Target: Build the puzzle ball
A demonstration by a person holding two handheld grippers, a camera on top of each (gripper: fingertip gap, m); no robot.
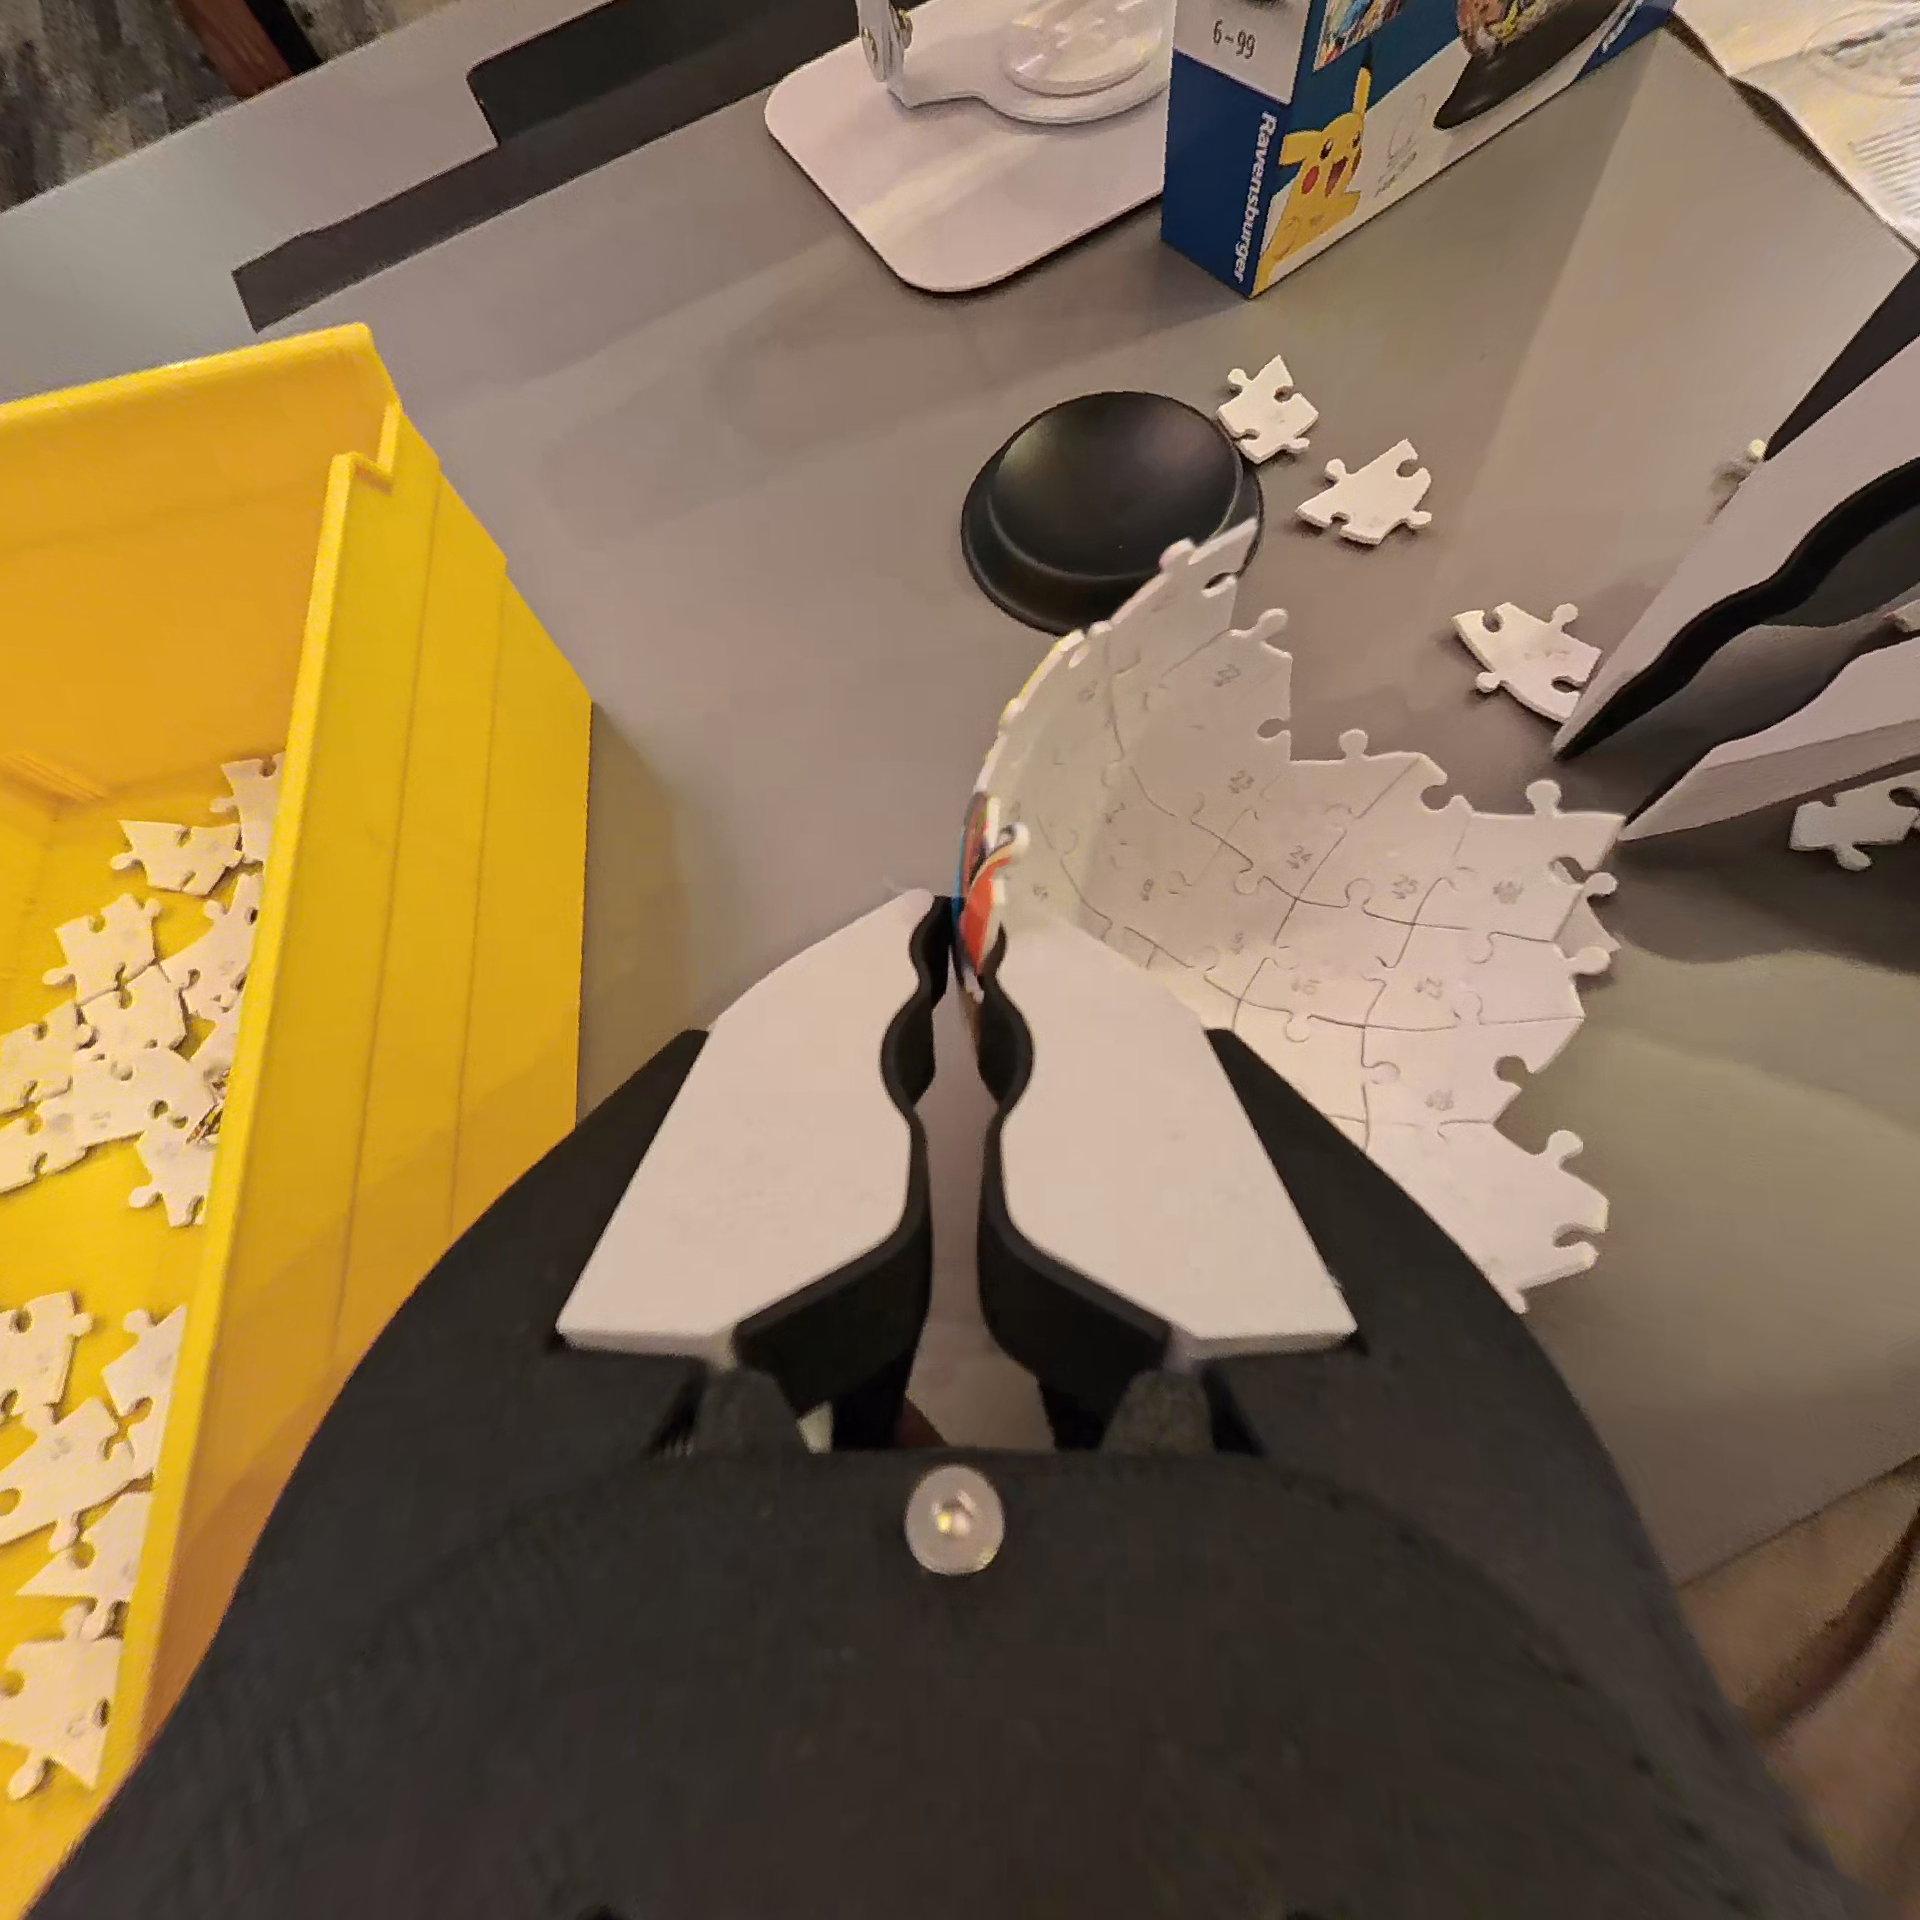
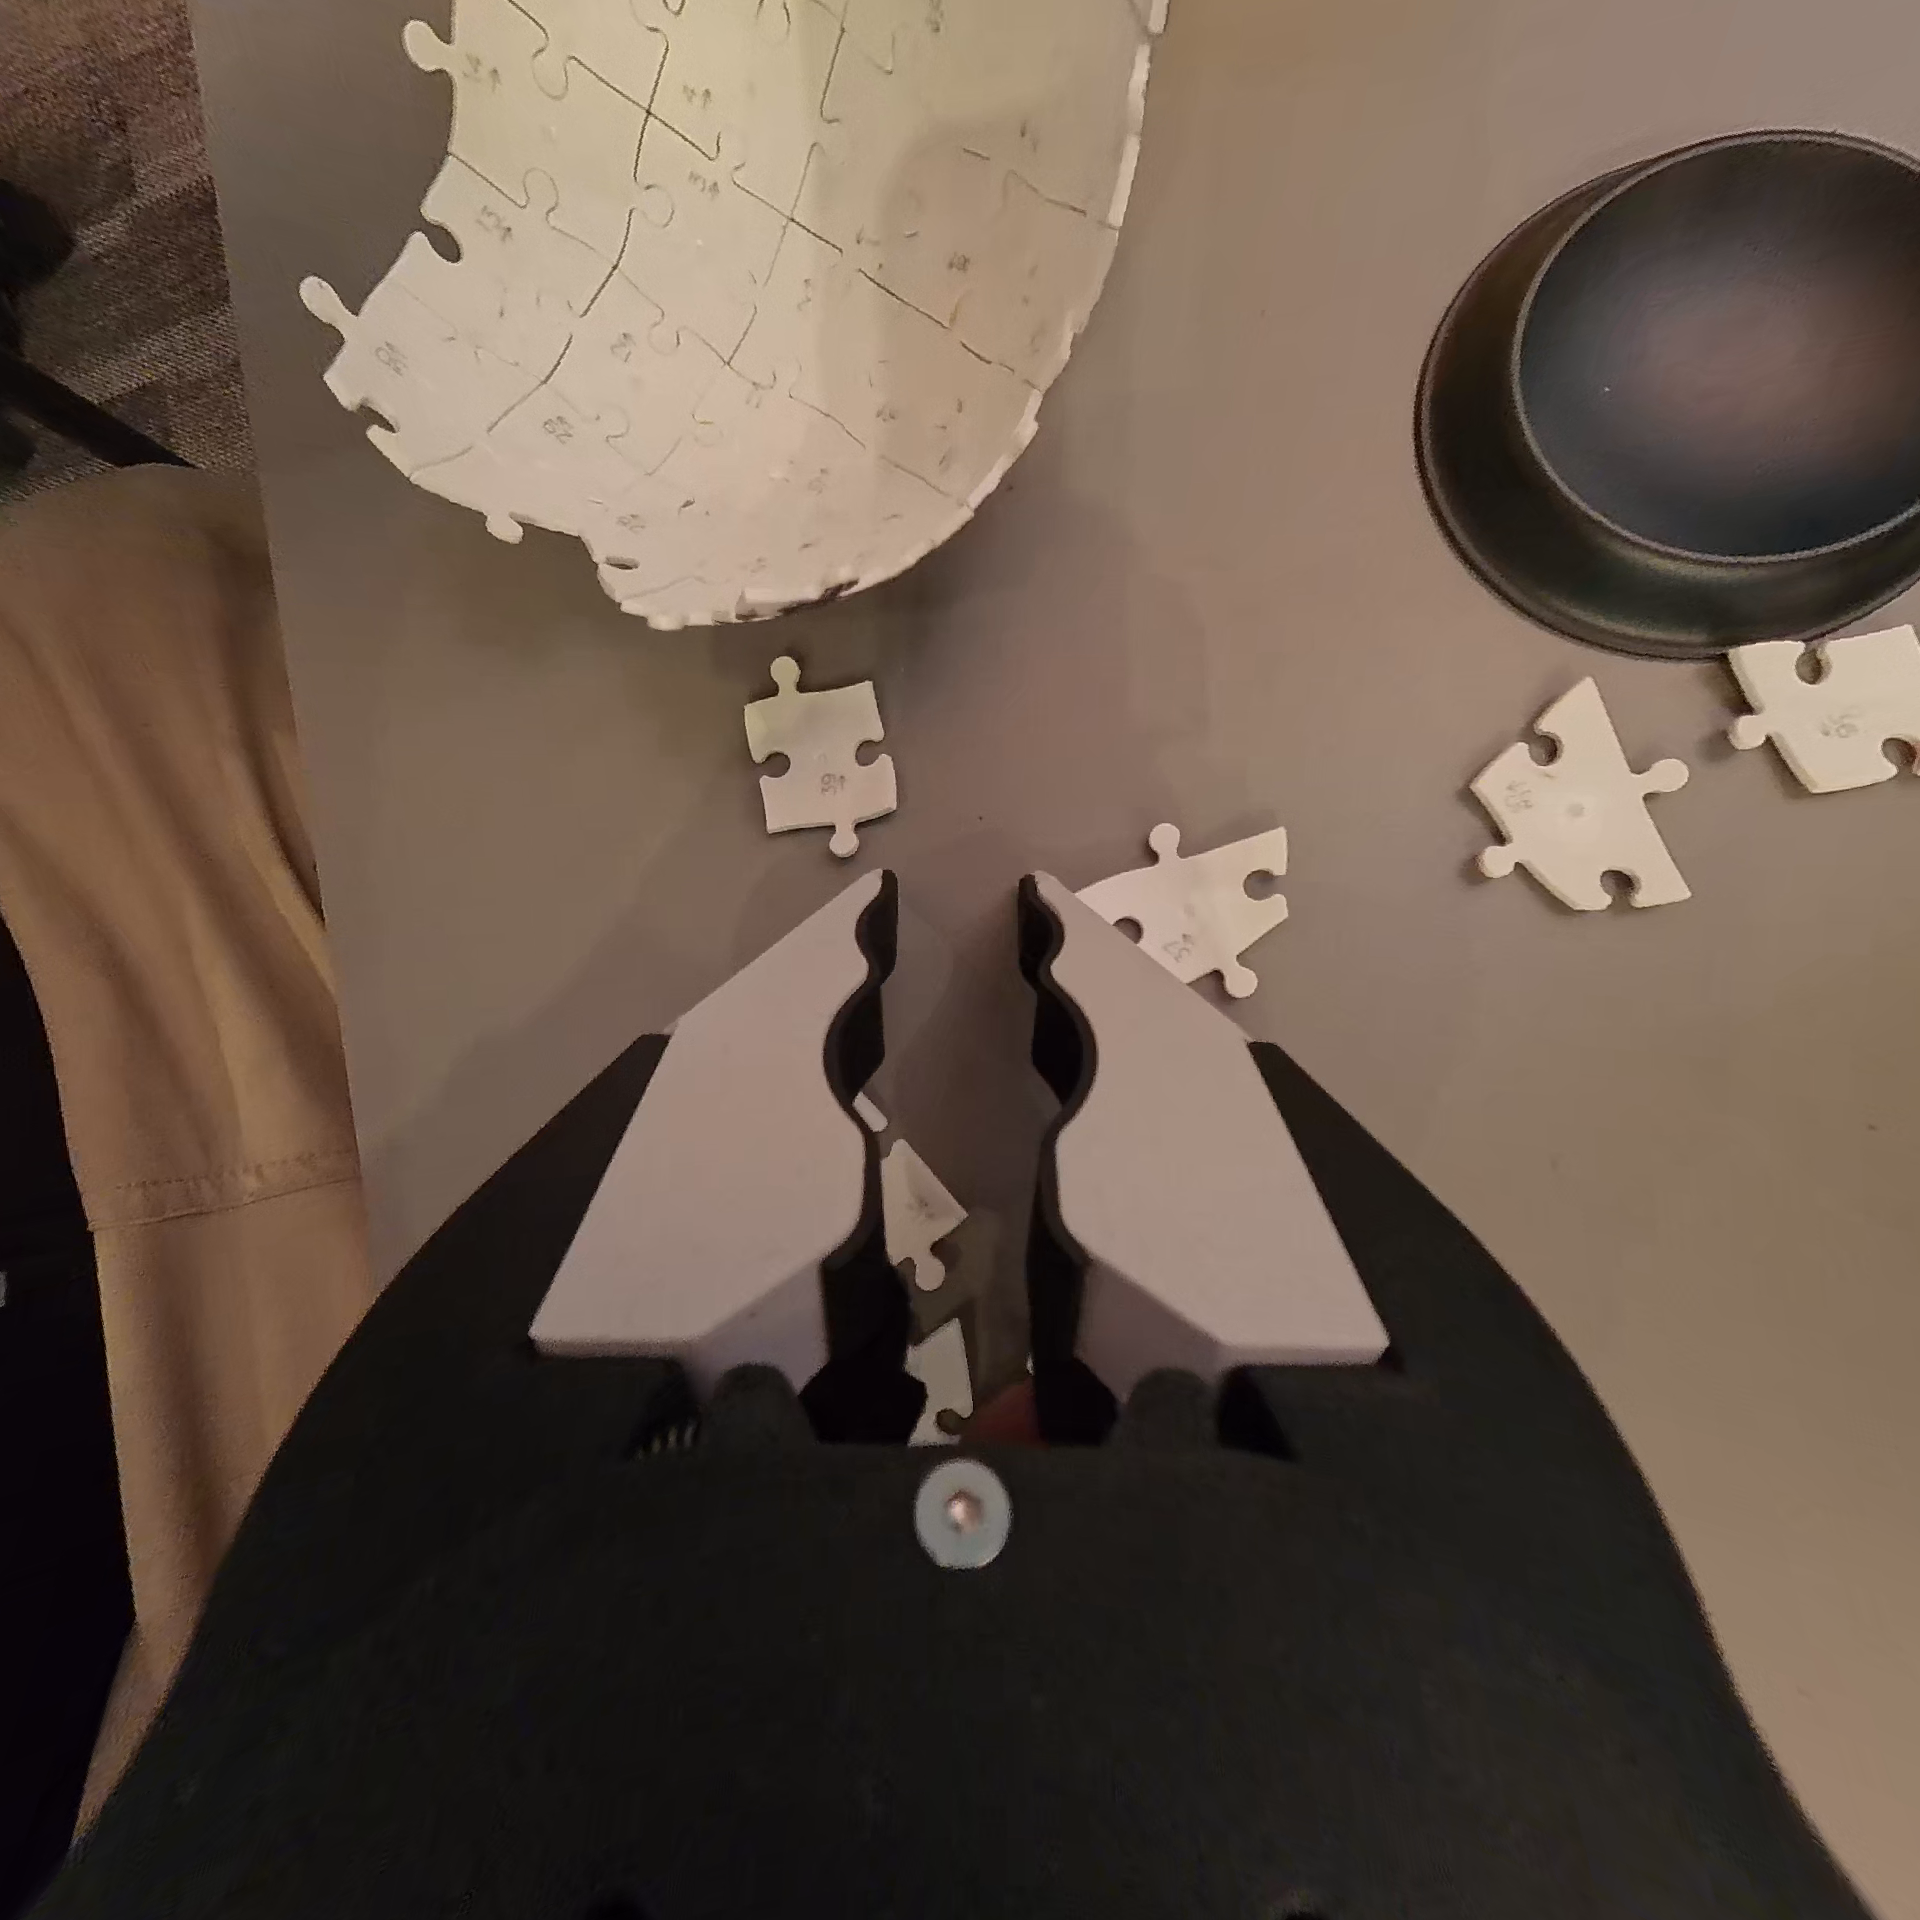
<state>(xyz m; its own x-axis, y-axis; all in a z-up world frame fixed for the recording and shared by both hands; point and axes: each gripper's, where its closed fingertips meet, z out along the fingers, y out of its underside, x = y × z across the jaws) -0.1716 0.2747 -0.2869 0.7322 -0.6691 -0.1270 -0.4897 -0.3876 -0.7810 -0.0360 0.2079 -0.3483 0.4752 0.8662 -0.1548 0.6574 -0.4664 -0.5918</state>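
Note:
A partly built puzzle ball, a curved white shell of joined pieces with its inner side up, rests on the grey table. My left gripper is shut on the shell's near rim, where the coloured outer side shows. The shell also shows in the right wrist view. My right gripper is open and empty, hovering above the table just short of a loose white piece. Another loose piece lies partly under its right finger. The right gripper's fingers show at the right edge of the left wrist view.
A black round stand sits behind the shell. More loose pieces lie near it. A yellow bin with several pieces stands at left. A blue puzzle box and a white board stand at the back. Across from one pair of fingers to the other is roughly 15 centimetres.

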